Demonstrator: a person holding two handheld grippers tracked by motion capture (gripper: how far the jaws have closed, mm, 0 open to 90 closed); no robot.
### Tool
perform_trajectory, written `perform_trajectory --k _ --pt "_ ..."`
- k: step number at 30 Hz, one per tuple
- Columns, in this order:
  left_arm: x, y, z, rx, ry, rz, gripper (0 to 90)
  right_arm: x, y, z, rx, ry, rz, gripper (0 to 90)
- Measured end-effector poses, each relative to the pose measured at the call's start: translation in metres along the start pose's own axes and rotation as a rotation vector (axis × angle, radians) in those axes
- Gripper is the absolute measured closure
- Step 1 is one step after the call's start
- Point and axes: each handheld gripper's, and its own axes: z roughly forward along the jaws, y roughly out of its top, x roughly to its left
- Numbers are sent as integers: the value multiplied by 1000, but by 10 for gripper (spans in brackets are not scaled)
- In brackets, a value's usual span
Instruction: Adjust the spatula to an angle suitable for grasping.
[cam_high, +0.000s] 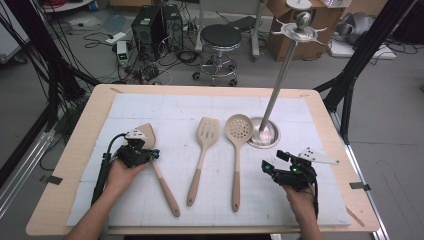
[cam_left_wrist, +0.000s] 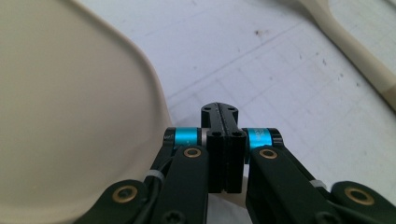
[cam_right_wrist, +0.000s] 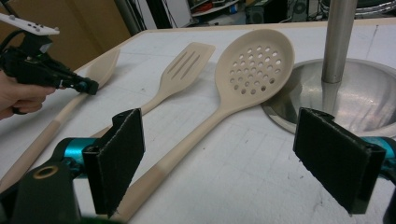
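High view sets the solid spatula on the left part of the bench, its broad, smooth cream blade pointing toward the far edge and its slim handle, which ends in a tan grip, running back toward the near edge at a slant. The left gripper sits right at the neck where blade meets handle, held in the person's left hand. From the left gripper view the jaws are pressed flat together with no gap between them, nothing caught there, and the blade's matte, rounded edge lies just to one side of them; whether the tips touch the spatula cannot be told. Beside it toward the middle lies a slotted turner of the same pale material, then a round skimmer pierced with many small holes, its bowl resting against the polished steel base of an upright metal stand. A white, faintly gridded mat covers the wooden bench top. The right gripper rests near the right near corner, and in the right gripper view its black, rough-faced jaws stand wide apart with nothing between the pads.
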Motion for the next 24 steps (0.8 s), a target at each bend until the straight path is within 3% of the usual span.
perform_trajectory --k 4,8,14,15,16,17,19,24 --pt "-1 -6 -7 4 24 30 900 1 1 0 -4 -2 -6 159" --pt "-2 -14 -15 -3 41 29 900 1 1 0 -1 -1 -8 159" --pt "3 -27 -28 -47 17 -42 900 2 2 -2 -9 3 -3 159" --pt "3 -32 -32 -87 -19 -78 900 2 2 -2 -9 3 -1 159" --pt "3 -32 -32 -87 -19 -78 900 1 2 -1 -11 6 -3 159" --pt "-3 -38 -39 -116 -60 -92 900 2 2 -1 -11 8 -5 159" --pt "-12 -44 -48 -117 -76 -73 900 3 3 -1 -12 14 -8 159" --pt "-26 -57 -64 -142 -122 -78 900 4 3 0 -9 19 -18 159"
